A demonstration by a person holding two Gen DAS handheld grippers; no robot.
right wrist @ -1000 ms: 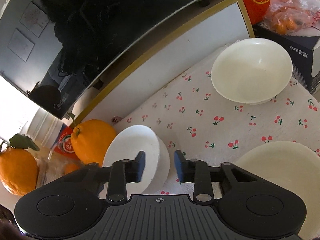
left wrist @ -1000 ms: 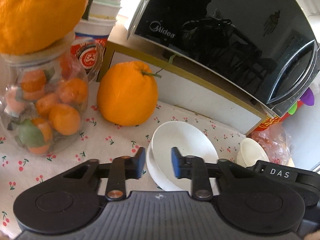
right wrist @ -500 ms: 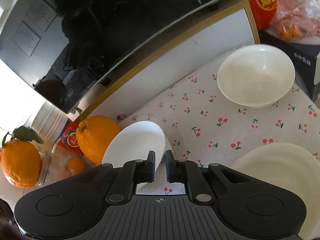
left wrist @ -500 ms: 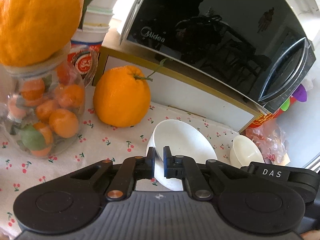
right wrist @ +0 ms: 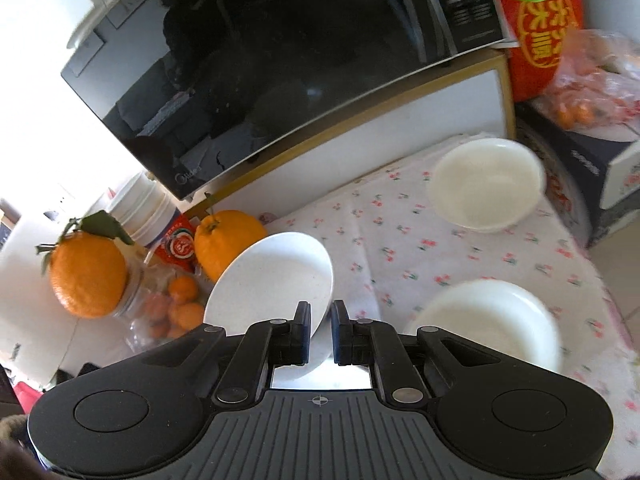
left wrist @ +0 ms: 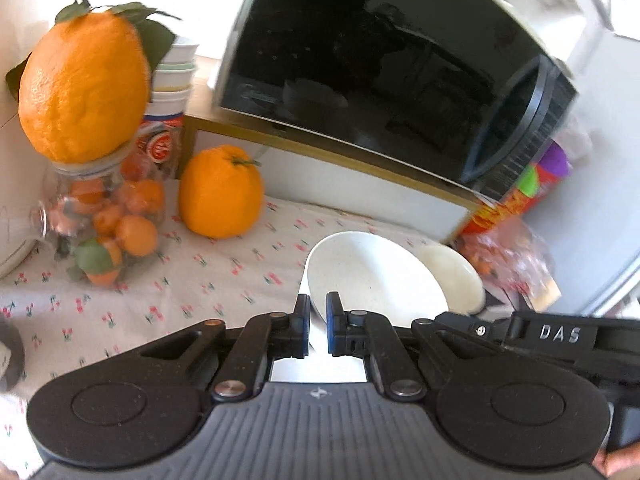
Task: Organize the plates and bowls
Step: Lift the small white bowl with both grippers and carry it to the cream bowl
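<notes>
One white plate (left wrist: pixel 372 276) is clamped at its near rim by both tools: the left gripper (left wrist: pixel 317 322) and the right gripper (right wrist: pixel 321 326) are each closed on its edge, and it is held tilted above the cherry-print tablecloth (right wrist: pixel 404 240). Two further white dishes are seen on the cloth: one bowl (right wrist: pixel 486 194) near the microwave stand and one wider dish (right wrist: pixel 492 320) nearer the camera. Two large oranges (left wrist: pixel 220 192) are counted, one of them set on one glass jar (left wrist: pixel 102 216) of small fruit. One black microwave (left wrist: pixel 380 64) is seen behind.
</notes>
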